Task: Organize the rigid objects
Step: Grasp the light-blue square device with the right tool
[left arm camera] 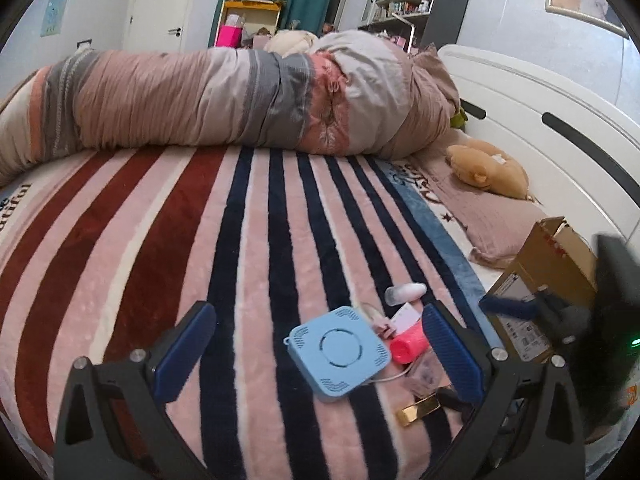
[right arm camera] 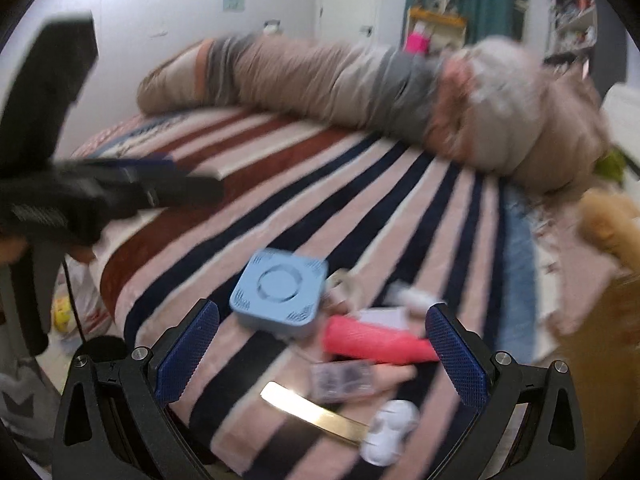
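A pile of small rigid objects lies on the striped blanket (left arm camera: 256, 240). A light blue square device (left arm camera: 339, 354) sits between the fingers of my open left gripper (left arm camera: 318, 354); it also shows in the right wrist view (right arm camera: 280, 294). Beside it lie a red-pink cylinder (left arm camera: 408, 344) (right arm camera: 376, 344), a white capsule (left arm camera: 404, 293), a gold bar (left arm camera: 418, 410) (right arm camera: 312, 410), a clear small case (right arm camera: 344, 378) and a white round item (right arm camera: 390, 430). My right gripper (right arm camera: 322, 354) is open above them, empty. That view is blurred.
A cardboard box (left arm camera: 548, 276) stands at the bed's right edge, with the right gripper (left arm camera: 532, 308) before it. A rolled duvet (left arm camera: 240, 96) lies across the far bed. A tan plush toy (left arm camera: 488, 170) rests by the white headboard (left arm camera: 560, 92).
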Motion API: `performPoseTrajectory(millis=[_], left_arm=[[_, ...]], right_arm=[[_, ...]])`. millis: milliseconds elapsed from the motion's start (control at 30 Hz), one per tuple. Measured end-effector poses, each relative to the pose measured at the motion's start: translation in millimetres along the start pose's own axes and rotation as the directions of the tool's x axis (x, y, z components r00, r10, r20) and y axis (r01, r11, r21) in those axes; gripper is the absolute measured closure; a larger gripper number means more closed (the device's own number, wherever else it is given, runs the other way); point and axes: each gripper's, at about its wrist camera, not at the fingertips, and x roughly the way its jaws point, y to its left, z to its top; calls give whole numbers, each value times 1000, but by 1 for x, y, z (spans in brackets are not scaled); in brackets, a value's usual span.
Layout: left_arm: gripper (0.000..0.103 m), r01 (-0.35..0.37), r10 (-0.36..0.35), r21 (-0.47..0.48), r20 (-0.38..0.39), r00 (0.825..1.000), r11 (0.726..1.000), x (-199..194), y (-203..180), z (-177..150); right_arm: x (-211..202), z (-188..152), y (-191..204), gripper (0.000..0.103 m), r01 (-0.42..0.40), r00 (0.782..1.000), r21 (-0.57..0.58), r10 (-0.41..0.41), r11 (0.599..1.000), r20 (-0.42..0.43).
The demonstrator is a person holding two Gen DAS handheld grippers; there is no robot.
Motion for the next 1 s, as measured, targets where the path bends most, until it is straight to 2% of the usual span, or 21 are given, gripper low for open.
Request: performPoseTrajectory(millis=[167, 300, 367, 467, 533, 600, 667, 800, 900, 1000], left_arm=[[1, -44, 47, 57, -36, 998, 997, 18, 12, -1], [1, -27, 36, 77, -108, 993, 997, 32, 24, -2], [1, -13, 21, 65, -121, 992, 998, 37, 32, -4], [1, 5, 3, 54, -136, 991, 999, 43, 41, -4], [1, -10, 24, 92, -151, 988, 996, 47, 41, -4], [1, -3, 23, 125, -162, 987, 992, 51, 43, -4], [1, 29, -9, 114, -172, 985, 993, 53, 45, -4], [1, 92, -77, 86, -163, 984, 992, 51, 44, -3], [1, 112, -98, 73, -168, 981, 991, 50, 39, -1], [1, 139, -122, 75, -191, 974, 987, 50, 33, 1]], right_arm=[[47, -4, 10, 0, -98, 993, 19, 99, 995, -66], [70, 2, 20, 0, -170, 982, 25, 172, 985, -84], [82, 5, 24, 0, -191, 976, 40, 194, 981, -100], [94, 8, 28, 5, -143, 983, 34, 146, 989, -115], [97, 9, 26, 21, -107, 986, 41, 112, 993, -123], [97, 11, 22, 21, -122, 984, 74, 131, 990, -123], [93, 11, 22, 22, -126, 983, 78, 134, 989, -121], [83, 9, 25, 22, -126, 987, 59, 131, 990, -92], [71, 10, 27, 22, -122, 991, 33, 124, 992, -57], [66, 8, 27, 23, -121, 991, 12, 122, 993, -61]])
